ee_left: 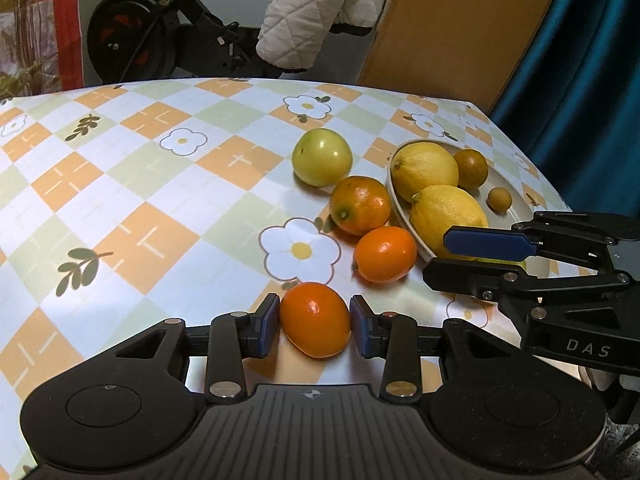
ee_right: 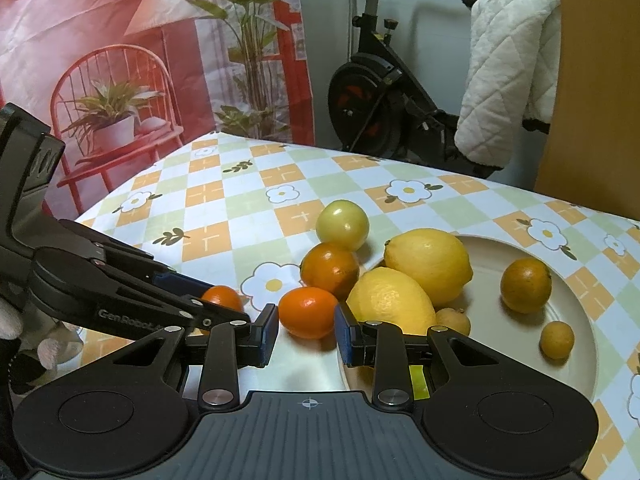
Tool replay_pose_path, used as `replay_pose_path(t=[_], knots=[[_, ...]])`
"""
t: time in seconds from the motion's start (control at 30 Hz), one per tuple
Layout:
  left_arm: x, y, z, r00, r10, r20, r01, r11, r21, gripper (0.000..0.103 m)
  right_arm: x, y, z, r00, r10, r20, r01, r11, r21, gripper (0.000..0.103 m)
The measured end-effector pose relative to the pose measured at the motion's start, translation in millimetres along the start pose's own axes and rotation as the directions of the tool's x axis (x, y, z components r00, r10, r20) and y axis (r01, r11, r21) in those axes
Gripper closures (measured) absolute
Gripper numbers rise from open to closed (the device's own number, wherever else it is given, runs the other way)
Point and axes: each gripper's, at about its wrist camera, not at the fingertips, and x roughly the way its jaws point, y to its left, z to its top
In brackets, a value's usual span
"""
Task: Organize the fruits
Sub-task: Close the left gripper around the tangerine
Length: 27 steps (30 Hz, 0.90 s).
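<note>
My left gripper (ee_left: 315, 326) is shut on a small orange (ee_left: 315, 320), low over the tablecloth; it also shows in the right wrist view (ee_right: 221, 298). My right gripper (ee_right: 306, 334) is open, its pads either side of empty space just in front of a second small orange (ee_right: 308, 312) on the cloth, beside the plate (ee_right: 576, 312). The cream plate holds two lemons (ee_right: 430, 266), a dull orange (ee_right: 525, 284) and two tiny yellow fruits (ee_right: 557, 339). A darker orange (ee_right: 330, 270) and a green apple (ee_right: 342, 224) lie on the cloth left of the plate.
The table (ee_left: 120, 200) has a checked flower tablecloth. An exercise bike (ee_right: 380, 112) with a white quilted cover (ee_right: 504, 80) stands behind it, with a wooden panel (ee_left: 460, 24) and a blue curtain (ee_left: 580, 60) at the right.
</note>
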Motion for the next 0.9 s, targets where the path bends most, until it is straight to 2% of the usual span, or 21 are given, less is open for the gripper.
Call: replay_pose_path(t=[0.37,0.63,0.73,0.77,0.9], knots=[[-12,11,1,0.999,-0.043,0.026,0.044,0.996,-0.077,0.063,4,7,-2,1.0,0.016,-0.02,-0.016,1.0,-0.017,0.075],[-18,11,2,0.997,-0.075,0.028,0.077,0.994,-0.083,0.063,8,18,-4,0.998,0.043,-0.039,-0.044,0.998,-0.037,0.075],[-18,11,1,0.997,-0.08,0.023,0.082,0.993,-0.081,0.066,10,21,-5,0.997,0.055,-0.05,-0.057,0.998,-0.042,0.075],[-18,11,1,0.996,-0.081,0.021,0.082,0.993,-0.082,0.07,11,22,-5,0.997,0.059,-0.054,-0.061,0.997,-0.043,0.075],[-16,10,0,0.996,-0.088,0.017,0.09,0.992,-0.086,0.07,13,27,-7,0.995,0.074,-0.067,-0.078,0.996,-0.05,0.075]])
